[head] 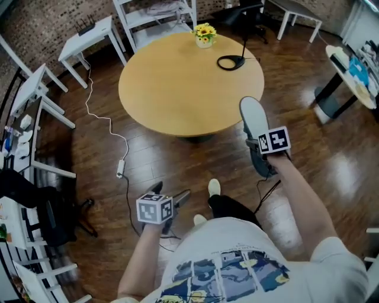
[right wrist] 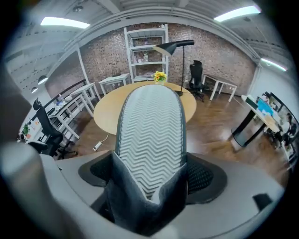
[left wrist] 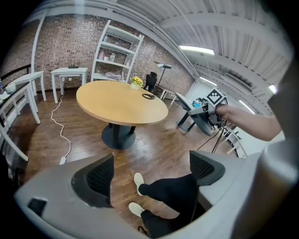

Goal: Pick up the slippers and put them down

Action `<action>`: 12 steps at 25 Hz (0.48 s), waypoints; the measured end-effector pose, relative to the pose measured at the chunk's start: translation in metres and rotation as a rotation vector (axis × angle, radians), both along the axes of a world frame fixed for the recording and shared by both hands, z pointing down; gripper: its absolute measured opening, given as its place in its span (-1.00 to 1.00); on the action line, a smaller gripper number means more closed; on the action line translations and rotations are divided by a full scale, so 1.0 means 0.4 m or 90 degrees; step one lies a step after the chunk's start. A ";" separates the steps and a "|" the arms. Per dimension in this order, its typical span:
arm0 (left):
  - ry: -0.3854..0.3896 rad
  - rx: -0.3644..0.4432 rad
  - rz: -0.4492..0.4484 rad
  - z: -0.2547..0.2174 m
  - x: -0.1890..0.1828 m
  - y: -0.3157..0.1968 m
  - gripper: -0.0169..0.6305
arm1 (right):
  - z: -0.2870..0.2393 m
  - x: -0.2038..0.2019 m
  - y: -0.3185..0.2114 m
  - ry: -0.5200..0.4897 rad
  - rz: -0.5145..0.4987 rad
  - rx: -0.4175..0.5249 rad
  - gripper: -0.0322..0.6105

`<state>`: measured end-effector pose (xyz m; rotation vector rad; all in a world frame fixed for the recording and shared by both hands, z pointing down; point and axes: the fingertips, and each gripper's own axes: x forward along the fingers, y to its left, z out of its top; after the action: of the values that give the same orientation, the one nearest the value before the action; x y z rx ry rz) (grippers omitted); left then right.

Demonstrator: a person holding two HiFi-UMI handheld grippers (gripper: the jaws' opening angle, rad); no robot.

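Observation:
One grey slipper [head: 253,123] with a pale zigzag sole [right wrist: 150,135] hangs in the air beside the round table's near right edge. My right gripper [head: 265,155] is shut on its dark fabric upper, and the sole fills the middle of the right gripper view between the pads [right wrist: 202,177]. The left gripper view shows that same slipper [left wrist: 204,119] off to the right. My left gripper [head: 177,200] is low at the left, over the wooden floor. Its jaws stand open with nothing between the pads [left wrist: 99,179], only the person's legs below. No second slipper is in view.
A round wooden table [head: 177,89] carries a flower pot [head: 204,35] and a black lamp base [head: 231,61]. A white cable with an adapter [head: 120,168] runs across the floor. White desks, a shelf unit [head: 157,18] and a black chair [head: 47,213] ring the room.

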<state>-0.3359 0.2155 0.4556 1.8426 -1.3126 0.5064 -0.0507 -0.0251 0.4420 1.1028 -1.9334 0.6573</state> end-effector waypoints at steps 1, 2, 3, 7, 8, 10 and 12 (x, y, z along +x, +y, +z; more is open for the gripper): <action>-0.004 -0.001 0.023 -0.001 0.037 -0.010 0.62 | -0.003 0.066 0.011 -0.001 0.024 0.000 0.53; -0.009 -0.002 0.045 -0.001 0.073 -0.024 0.62 | -0.001 0.130 0.015 -0.002 0.049 0.000 0.53; -0.012 -0.005 0.064 0.002 0.110 -0.043 0.62 | 0.008 0.194 0.016 -0.003 0.072 -0.001 0.53; -0.024 -0.027 0.132 0.043 0.319 -0.184 0.62 | 0.096 0.489 -0.020 -0.012 0.157 -0.023 0.53; -0.025 -0.037 0.146 0.055 0.385 -0.231 0.62 | 0.123 0.569 -0.036 -0.013 0.178 -0.032 0.53; -0.029 -0.062 0.185 0.077 0.528 -0.320 0.62 | 0.180 0.728 -0.061 -0.017 0.225 -0.055 0.53; -0.043 -0.090 0.249 0.110 0.694 -0.406 0.58 | 0.267 0.887 -0.080 -0.019 0.276 -0.085 0.53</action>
<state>-0.0584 0.0529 0.4998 1.9823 -0.9306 0.8509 0.3040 -0.0571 0.5487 1.4457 -1.6566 1.0249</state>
